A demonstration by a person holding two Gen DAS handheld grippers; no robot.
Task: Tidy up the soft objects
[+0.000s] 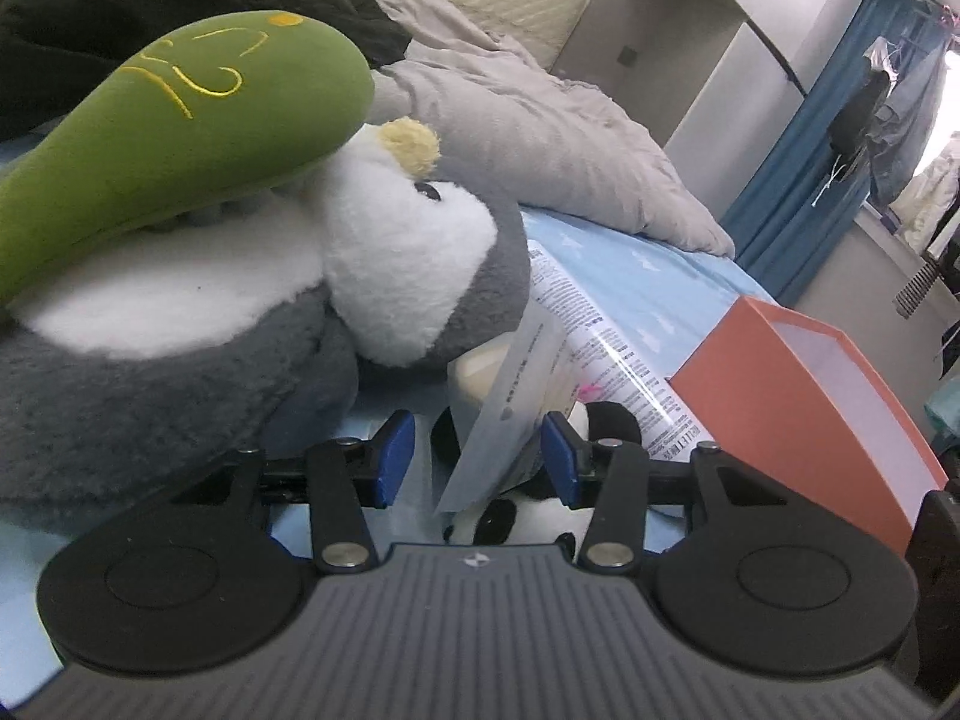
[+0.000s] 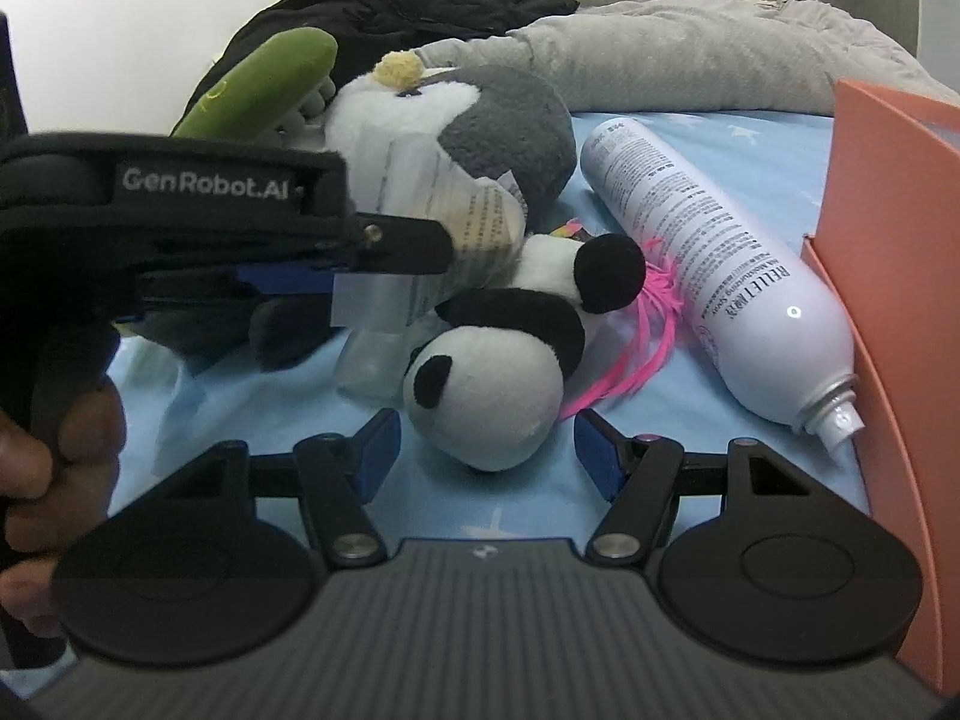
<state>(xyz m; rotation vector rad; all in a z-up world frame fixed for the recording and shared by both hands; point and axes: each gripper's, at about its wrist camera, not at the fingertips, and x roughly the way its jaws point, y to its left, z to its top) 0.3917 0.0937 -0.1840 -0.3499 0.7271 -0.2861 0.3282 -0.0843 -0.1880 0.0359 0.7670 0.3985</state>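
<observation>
A small panda plush point(image 2: 498, 354) lies on the blue bedsheet, head toward me. My right gripper point(image 2: 486, 456) is open, its blue pads either side of the panda's head, not touching. Behind lies a grey-and-white penguin plush point(image 2: 480, 126) with a green plush point(image 2: 264, 84) on top. My left gripper point(image 1: 474, 456) is open over the panda point(image 1: 540, 516), with a clear plastic packet point(image 1: 510, 414) standing between its fingers; it shows from the side in the right wrist view point(image 2: 390, 252). The penguin point(image 1: 252, 300) and green plush point(image 1: 180, 138) fill the left wrist view's left.
A white spray bottle point(image 2: 720, 282) lies right of the panda, pink strings point(image 2: 636, 330) between them. An orange open box point(image 2: 888, 240) stands at the right edge, also in the left wrist view point(image 1: 810, 408). Grey bedding point(image 2: 690, 48) and black clothing point(image 2: 390, 18) lie behind.
</observation>
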